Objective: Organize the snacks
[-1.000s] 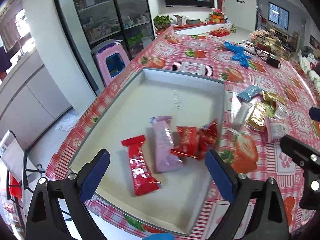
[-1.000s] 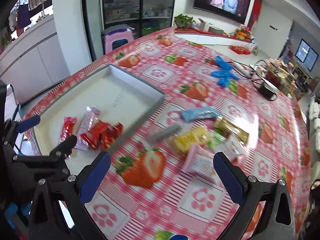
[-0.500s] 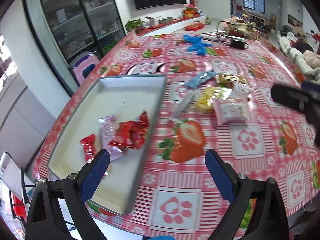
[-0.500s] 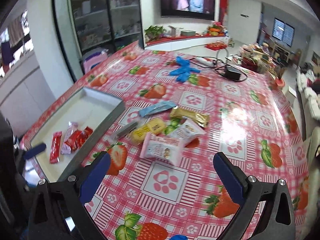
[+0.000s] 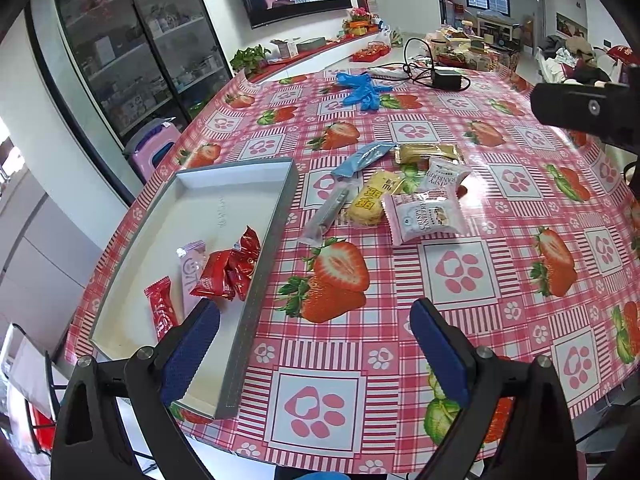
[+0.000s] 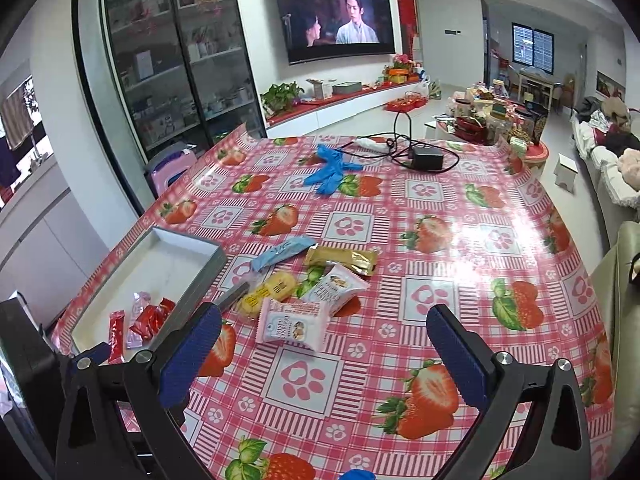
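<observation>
A grey-rimmed white tray (image 5: 224, 172) (image 6: 176, 240) lies at the table's left. It holds a red bar (image 5: 160, 308), a pink bar (image 5: 190, 268) and red wrapped candies (image 5: 228, 270). Loose snacks lie right of it: a pink-white packet (image 5: 424, 216) (image 6: 294, 324), a yellow cake (image 5: 372, 200) (image 6: 268, 292), a white packet (image 5: 444, 174), a gold bar (image 5: 428, 154), a blue bar (image 5: 362, 158) and a clear stick (image 5: 326, 214). My left gripper (image 5: 316, 344) is open and empty above the table's near edge. My right gripper (image 6: 324, 354) is open and empty, just short of the pink-white packet.
Blue gloves (image 6: 330, 170) and a black power adapter with cables (image 6: 426, 156) lie at the table's far end. The strawberry tablecloth (image 6: 440, 292) covers the table. A pink stool (image 6: 170, 164) stands beyond the left edge.
Both grippers have pulled back and swung right, away from the tray, so the loose snack pile now sits ahead of them. Both stay open; nothing was picked up.
</observation>
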Available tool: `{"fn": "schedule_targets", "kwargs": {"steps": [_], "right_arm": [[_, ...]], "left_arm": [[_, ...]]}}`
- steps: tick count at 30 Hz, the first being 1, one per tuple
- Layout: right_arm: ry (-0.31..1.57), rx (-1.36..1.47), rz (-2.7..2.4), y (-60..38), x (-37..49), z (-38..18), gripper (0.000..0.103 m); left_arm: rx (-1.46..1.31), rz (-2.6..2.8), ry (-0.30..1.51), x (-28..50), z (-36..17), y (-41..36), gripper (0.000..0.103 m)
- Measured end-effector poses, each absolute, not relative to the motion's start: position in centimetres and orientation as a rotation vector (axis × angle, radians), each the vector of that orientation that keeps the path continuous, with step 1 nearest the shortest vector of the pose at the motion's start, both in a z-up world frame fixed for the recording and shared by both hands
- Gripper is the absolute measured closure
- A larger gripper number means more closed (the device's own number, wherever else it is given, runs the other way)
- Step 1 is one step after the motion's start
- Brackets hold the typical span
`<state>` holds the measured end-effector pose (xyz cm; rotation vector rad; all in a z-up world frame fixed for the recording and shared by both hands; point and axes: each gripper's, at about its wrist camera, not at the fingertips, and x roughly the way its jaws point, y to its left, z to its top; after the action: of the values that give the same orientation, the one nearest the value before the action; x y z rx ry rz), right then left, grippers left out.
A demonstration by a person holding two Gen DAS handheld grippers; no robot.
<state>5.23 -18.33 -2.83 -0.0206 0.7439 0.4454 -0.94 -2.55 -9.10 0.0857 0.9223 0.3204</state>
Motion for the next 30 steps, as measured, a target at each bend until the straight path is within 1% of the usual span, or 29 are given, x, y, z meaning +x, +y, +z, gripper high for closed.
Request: {"fn": "schedule_targets", "kwargs": {"steps": [26,30], "right_arm": [[0.744,-0.046,0.447,-18.53,5.1,-2.35,0.0],[0.742,-0.047,0.446,-18.46,5.08,-2.35,0.0]], "left_arm": [[0.074,0.295,0.909,-1.19,-8.6,-3.1,0.006],[0.066,0.3,0.881,-1.41,-8.35,-2.93,0.006]]}}
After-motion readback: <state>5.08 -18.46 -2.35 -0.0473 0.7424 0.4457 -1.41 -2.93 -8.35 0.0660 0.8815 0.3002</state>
